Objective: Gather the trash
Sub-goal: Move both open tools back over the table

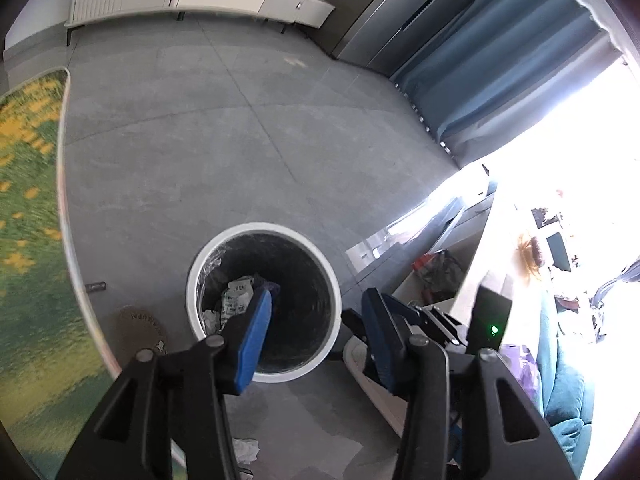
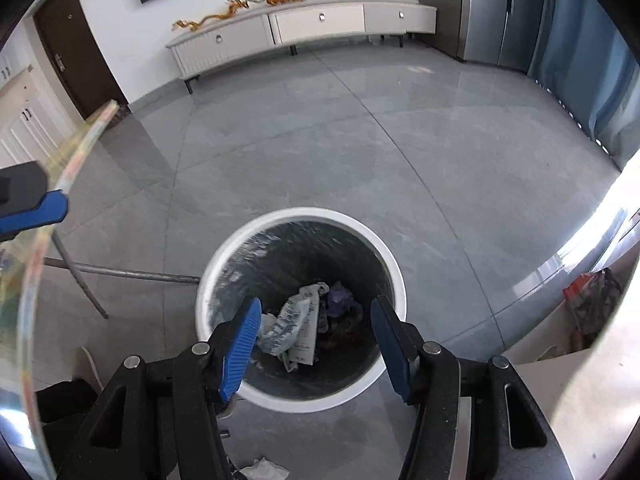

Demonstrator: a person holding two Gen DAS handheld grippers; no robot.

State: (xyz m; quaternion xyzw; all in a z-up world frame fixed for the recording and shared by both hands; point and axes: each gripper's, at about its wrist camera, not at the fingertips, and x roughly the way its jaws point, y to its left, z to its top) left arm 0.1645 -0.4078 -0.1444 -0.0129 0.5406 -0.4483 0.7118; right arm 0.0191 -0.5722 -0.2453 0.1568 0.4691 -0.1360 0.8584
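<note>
Grey floor tiles (image 2: 360, 152), glossy and faintly streaked, take up most of both views; along the far wall stands a long white cabinet (image 2: 320, 24), with a steel fridge (image 2: 492, 12) and blue curtains (image 1: 500, 64) off to one side where daylight blows out the picture. A table edge with a green and yellow cover (image 1: 28, 208) curves in beside the bin, its metal legs (image 2: 120, 274) running across the floor.

Below both tongs sits the white round bin (image 2: 390, 268), lined with a dark bag. Trash already lies at its bottom: a crumpled printed wrapper (image 2: 296, 320) and a purplish scrap (image 2: 340, 298) beside it, so I judge part of the collecting done.

Both tongs hang over the bin mouth. The left gripper (image 1: 316, 336) has its jaws parted with nothing between them, and so has the right gripper (image 2: 316, 344) (what shows between the blue pads is only the rubbish far down in the bin).

Still to gather, by the look of it: a crumpled white tissue (image 1: 246, 450) on the tiles just short of the bin, near the camera, and a small dark cylinder (image 1: 94, 287) by the table edge, though whether that is rubbish I cannot tell.
</note>
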